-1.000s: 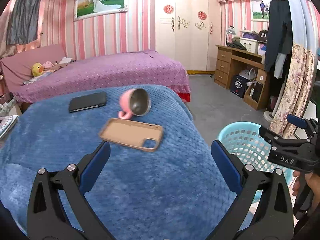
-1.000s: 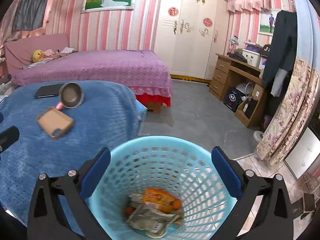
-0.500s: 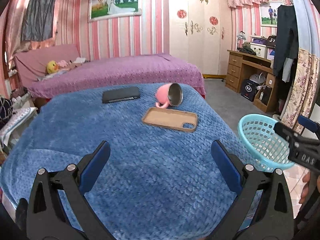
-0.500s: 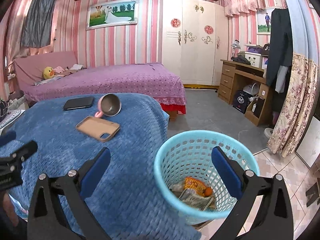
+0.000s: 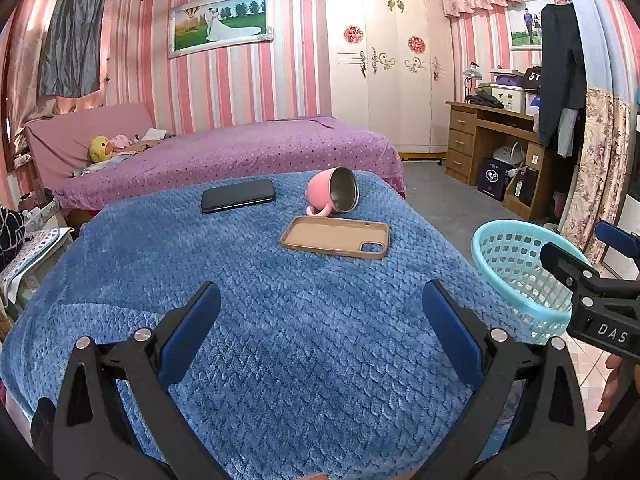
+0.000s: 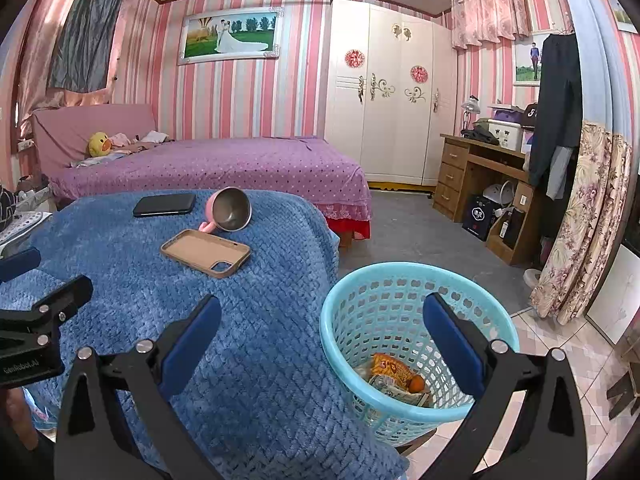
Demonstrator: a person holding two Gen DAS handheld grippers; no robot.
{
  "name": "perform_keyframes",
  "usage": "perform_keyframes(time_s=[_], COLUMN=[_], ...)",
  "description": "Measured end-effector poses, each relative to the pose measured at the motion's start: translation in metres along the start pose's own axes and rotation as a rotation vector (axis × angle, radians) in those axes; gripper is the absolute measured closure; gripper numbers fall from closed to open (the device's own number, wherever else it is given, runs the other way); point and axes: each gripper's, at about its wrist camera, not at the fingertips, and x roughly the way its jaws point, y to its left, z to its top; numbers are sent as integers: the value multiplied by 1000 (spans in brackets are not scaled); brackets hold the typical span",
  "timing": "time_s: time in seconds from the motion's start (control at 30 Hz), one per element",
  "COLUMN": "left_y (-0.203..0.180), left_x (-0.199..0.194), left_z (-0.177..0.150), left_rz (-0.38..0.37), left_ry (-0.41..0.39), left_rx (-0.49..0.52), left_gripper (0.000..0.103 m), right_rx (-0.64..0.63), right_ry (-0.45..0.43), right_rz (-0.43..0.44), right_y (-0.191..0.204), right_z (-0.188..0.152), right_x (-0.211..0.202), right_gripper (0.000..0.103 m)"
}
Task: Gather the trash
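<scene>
A light blue plastic basket point(image 6: 416, 320) stands on the floor to the right of the blue-blanketed table point(image 6: 224, 320). Inside it lie crumpled wrappers point(image 6: 394, 376), one orange, with a small orange item. My right gripper point(image 6: 322, 340) is open and empty, held above the table edge and the basket's near rim. My left gripper point(image 5: 320, 328) is open and empty above the blanket's near part. The basket also shows in the left wrist view point(image 5: 516, 264) at the right, with the right gripper's body in front of it.
On the blanket's far half lie a tan phone case point(image 5: 336, 237), a tipped pink mug point(image 5: 334, 194) and a black phone point(image 5: 238, 201). A purple bed point(image 5: 232, 156) stands behind. A wooden desk point(image 6: 484, 184) and floral curtain point(image 6: 588, 220) are at right.
Both grippers have pulled back and up from the table and basket, so both look smaller and farther. The basket, which filled the right view, now sits lower right. Both grippers stay open.
</scene>
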Motion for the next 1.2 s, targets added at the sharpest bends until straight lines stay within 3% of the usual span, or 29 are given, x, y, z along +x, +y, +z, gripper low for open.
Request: perform_keyframes(time_s=[1.2], left_y=[5], left_x=[0], left_z=[3], left_rz=[27], left_ry=[-61], left_rx=[-13], left_gripper=[6], right_rx=[-36], right_ry=[-29], right_rz=[-26], right_y=[7], right_z=[2], right_x=[0], right_gripper=[5])
